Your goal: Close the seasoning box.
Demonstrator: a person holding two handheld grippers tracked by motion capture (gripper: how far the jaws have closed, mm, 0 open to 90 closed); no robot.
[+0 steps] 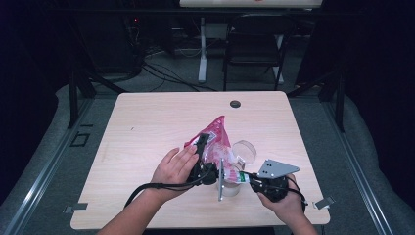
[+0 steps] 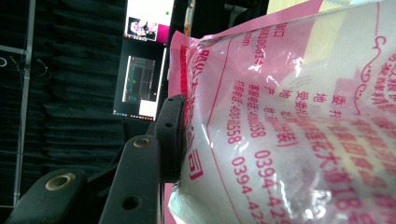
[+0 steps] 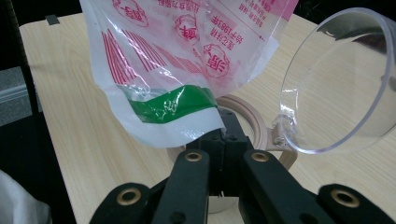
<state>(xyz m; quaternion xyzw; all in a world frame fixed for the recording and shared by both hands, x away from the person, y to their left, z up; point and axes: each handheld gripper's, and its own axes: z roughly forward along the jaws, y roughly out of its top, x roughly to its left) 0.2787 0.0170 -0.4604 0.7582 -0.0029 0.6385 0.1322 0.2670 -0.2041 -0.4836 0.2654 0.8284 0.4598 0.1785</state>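
Jaws of the left gripper (image 1: 201, 147) stand part-open, clamped on the pink bag (image 1: 215, 139), held above the surface (image 1: 147, 127) near the middle; left gripper view: bag (image 2: 289, 121) pressed against one jaw; right gripper view: right gripper (image 3: 224, 140) jaws closed tight by the bag's green-striped corner (image 3: 177, 105), above the jar (image 3: 254, 128) with its clear lid (image 3: 341, 84) open.

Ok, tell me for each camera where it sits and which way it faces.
High view: above the person's side, looking forward and down on the table; forearms, both hands, left gripper, right gripper.
Left gripper view: on the left gripper, looking along a black jaw pressed to the pink bag.
Right gripper view: on the right gripper, facing the bag's bottom edge, the jar and its clear lid.
Shared: the bag.
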